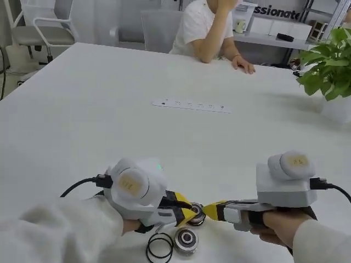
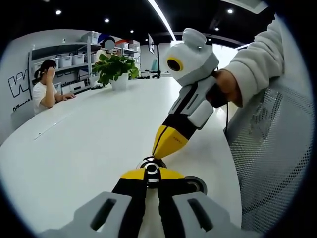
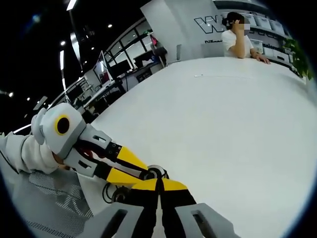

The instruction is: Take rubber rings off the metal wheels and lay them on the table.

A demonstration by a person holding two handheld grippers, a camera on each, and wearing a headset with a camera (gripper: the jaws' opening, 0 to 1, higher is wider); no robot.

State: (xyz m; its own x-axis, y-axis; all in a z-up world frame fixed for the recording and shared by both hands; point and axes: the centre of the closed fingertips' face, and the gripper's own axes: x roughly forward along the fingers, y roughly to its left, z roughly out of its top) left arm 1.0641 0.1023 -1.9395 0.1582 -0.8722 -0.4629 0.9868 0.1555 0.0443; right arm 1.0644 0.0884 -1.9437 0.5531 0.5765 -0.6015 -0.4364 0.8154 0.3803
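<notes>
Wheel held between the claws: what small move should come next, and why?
Probably draw the right claw away from the wheel, peeling a ring off. The left claw is shut on the wheel, the right claw's tips are closed at its rim, and two rings already lie on the table.

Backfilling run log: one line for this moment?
left gripper shut on wheel | right gripper shut, tips at wheel | rings, second wheel on table

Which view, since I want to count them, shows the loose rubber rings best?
The head view: two black rubber rings lie overlapping on the table beside a metal wheel, seen from above. The right gripper view catches only partly hidden dark loops. The left gripper view aims elsewhere, at the right gripper.
</notes>
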